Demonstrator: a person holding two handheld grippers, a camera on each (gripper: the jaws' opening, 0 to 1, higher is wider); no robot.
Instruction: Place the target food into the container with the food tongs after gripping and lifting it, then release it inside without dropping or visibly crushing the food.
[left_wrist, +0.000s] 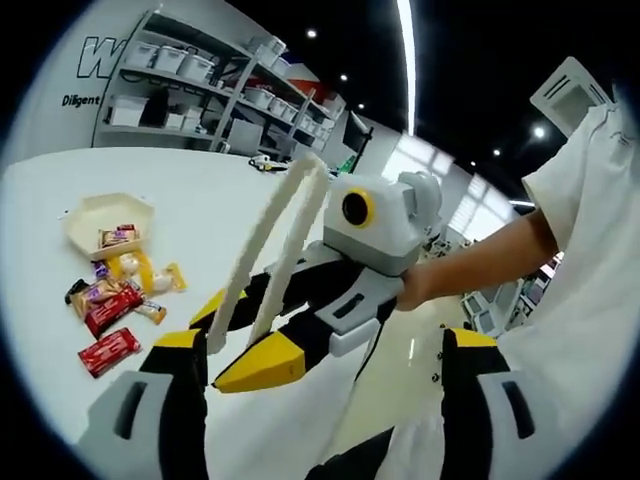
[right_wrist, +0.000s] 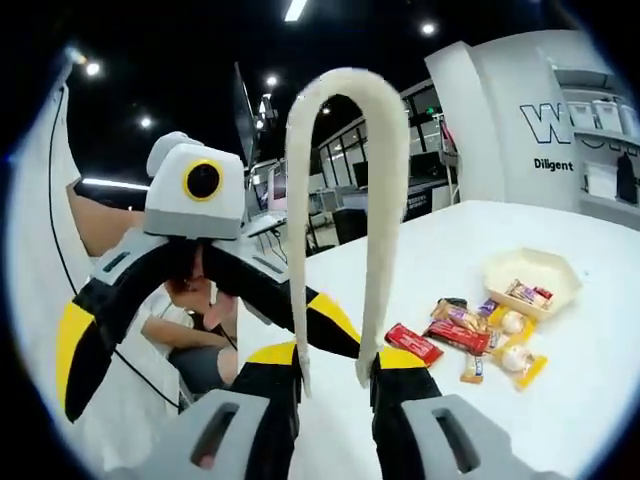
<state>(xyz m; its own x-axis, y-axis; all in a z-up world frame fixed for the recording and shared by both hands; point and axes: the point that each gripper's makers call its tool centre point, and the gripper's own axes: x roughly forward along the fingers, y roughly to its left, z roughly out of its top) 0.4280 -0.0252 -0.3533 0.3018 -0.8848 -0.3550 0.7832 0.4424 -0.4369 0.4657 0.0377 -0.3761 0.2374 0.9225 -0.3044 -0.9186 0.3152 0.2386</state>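
Note:
Cream food tongs (right_wrist: 380, 210) stand up between the jaws of my right gripper (right_wrist: 335, 358), which is shut on the tongs' two loose ends, the bend pointing away. In the left gripper view the same tongs (left_wrist: 285, 230) and right gripper (left_wrist: 236, 336) cross the middle. My left gripper (left_wrist: 324, 340) is open wide, nothing between its jaws. A pile of wrapped snacks (left_wrist: 115, 295) lies on the white table beside a beige container (left_wrist: 95, 212) that holds a snack or two. Both grippers are well above the snacks (right_wrist: 465, 335) and the container (right_wrist: 535, 268).
The white table (left_wrist: 200, 180) stretches back to shelves with bins (left_wrist: 200, 80). Its near edge runs under the grippers. A white sleeve and forearm (left_wrist: 480, 260) hold the right gripper. Someone sits beyond the table edge (right_wrist: 195, 340).

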